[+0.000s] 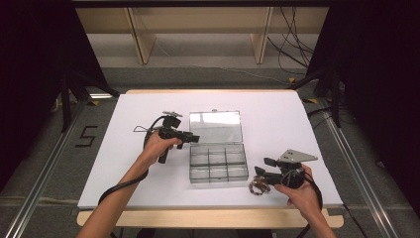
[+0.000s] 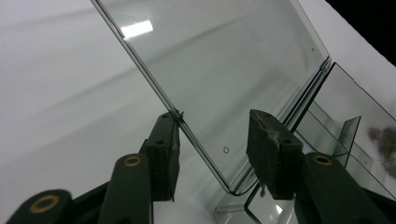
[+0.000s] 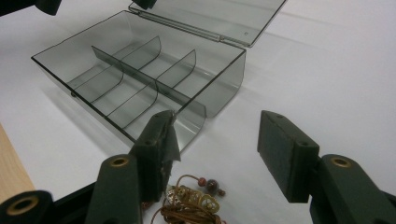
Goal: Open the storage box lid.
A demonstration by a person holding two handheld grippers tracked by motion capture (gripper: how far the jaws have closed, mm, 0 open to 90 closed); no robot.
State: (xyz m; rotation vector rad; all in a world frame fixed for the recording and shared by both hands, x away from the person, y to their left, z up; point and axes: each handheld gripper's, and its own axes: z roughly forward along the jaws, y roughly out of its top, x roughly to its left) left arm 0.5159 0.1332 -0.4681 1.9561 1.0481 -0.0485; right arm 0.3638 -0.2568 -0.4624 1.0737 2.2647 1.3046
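A clear plastic compartment box (image 1: 218, 162) stands mid-table, its dividers (image 3: 140, 70) bare and its lid (image 1: 215, 126) swung back. My left gripper (image 1: 194, 139) reaches the lid's left side. In the left gripper view the lid's (image 2: 219, 60) near corner sits between the open jaws of my left gripper (image 2: 217, 135); the left pad (image 2: 170, 144) is at the lid's edge, while the right pad stands apart from it. My right gripper (image 1: 264, 167) hovers open at the box's front right, just over a brown beaded bracelet (image 1: 259, 187). The bracelet (image 3: 191, 203) lies below that gripper (image 3: 219, 135).
A white sheet (image 1: 138, 183) covers the table, with a wooden strip (image 1: 208, 217) along the near edge. Wooden shelving (image 1: 198, 29) and loose cables (image 1: 292, 44) lie beyond the far edge. Dark curtains hang at both sides.
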